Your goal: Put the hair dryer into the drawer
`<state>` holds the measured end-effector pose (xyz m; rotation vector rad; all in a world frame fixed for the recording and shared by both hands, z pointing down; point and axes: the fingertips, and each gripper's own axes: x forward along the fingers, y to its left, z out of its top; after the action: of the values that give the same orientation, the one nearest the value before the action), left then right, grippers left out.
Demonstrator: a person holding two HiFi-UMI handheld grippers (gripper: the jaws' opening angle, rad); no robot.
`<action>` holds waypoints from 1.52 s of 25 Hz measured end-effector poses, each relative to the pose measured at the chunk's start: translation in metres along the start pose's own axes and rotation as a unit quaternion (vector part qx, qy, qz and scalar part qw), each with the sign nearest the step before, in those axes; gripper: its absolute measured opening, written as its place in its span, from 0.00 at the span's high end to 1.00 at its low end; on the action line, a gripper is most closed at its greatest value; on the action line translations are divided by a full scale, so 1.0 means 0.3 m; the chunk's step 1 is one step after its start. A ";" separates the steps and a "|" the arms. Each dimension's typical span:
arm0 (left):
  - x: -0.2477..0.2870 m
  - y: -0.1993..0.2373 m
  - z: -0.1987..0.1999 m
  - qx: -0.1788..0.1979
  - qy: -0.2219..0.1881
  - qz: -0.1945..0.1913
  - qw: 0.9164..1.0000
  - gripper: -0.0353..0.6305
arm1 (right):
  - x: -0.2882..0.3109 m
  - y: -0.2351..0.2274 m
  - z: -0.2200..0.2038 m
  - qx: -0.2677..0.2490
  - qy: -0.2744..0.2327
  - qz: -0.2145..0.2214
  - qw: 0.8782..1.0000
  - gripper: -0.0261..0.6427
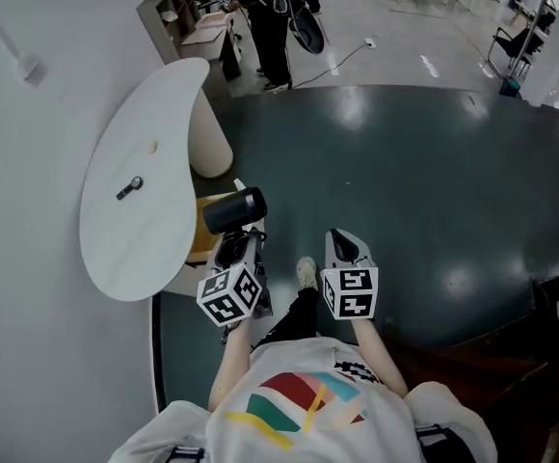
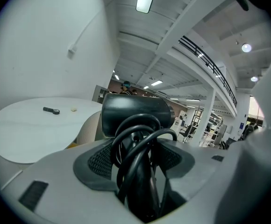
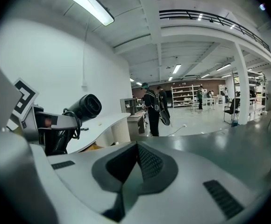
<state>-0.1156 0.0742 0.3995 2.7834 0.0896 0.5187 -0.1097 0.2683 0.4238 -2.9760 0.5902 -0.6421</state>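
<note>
Right gripper [image 1: 345, 247], at 6 o'clock in the head view: jaws together, nothing between them. It is judged free to work the drawer. Left gripper [image 1: 233, 246], just at its 9 o'clock: jaws wide, clamped on the handle of the hair dryer [image 1: 233, 210]. The cord is looped round the handle, probably so it cannot trail. The barrel sits above the jaws, off the floor. The white table [image 1: 116, 249] lies at 10 o'clock. No drawer is positively identified.
</note>
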 end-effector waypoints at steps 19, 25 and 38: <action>0.711 0.237 0.371 -0.010 -0.017 0.006 1.000 0.54 | 0.831 0.069 0.379 -0.084 0.013 0.039 0.996 0.94; 0.809 0.319 0.456 -0.023 -0.036 0.037 0.998 0.54 | 0.988 0.099 0.469 -0.109 0.018 0.064 0.992 0.94; 0.745 0.487 0.447 -0.084 -0.063 0.160 0.982 0.54 | 1.169 0.304 0.550 -0.161 0.024 0.186 0.969 0.94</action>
<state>0.1420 -0.0773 0.4022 2.6656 -0.4171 0.4011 0.2199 0.0462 0.3992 -3.0002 1.3332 -0.6361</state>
